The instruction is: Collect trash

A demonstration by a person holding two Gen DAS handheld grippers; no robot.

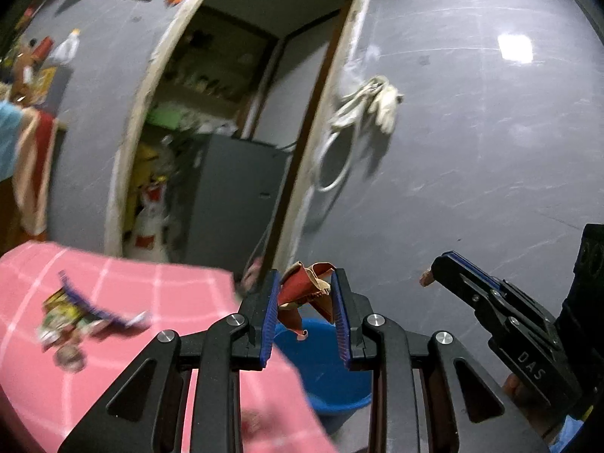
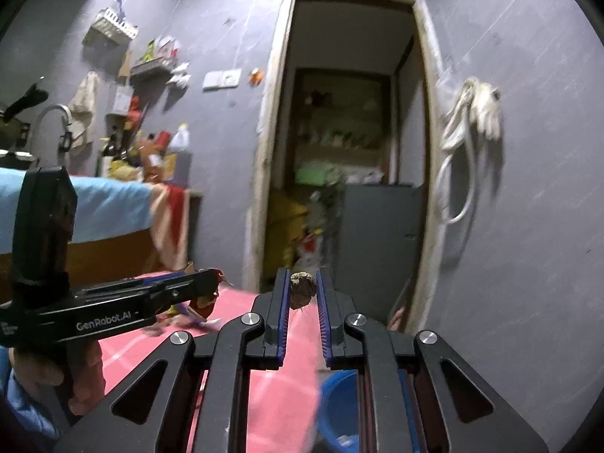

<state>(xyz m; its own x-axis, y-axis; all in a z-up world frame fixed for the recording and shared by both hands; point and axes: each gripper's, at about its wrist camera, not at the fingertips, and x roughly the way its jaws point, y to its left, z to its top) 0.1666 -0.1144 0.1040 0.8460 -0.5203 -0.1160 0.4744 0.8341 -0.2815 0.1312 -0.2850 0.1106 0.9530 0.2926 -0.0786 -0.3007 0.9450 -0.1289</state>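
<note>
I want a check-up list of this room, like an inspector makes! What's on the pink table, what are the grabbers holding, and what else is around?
Surface: pink checked tablecloth, edge near the blue bucket.
Job's things: crumpled red-brown wrapper; small brown crumpled ball; colourful wrappers lying on the cloth.
Clutter: bottles and packets on the far counter.
Grippers: left gripper jaws closed on the wrapper, above the bucket; right gripper jaws closed on the ball.
Cables: white cord looped on the wall beside pale gloves.
Surroundings: grey walls, open doorway to a cluttered storeroom; picture blurred.
</note>
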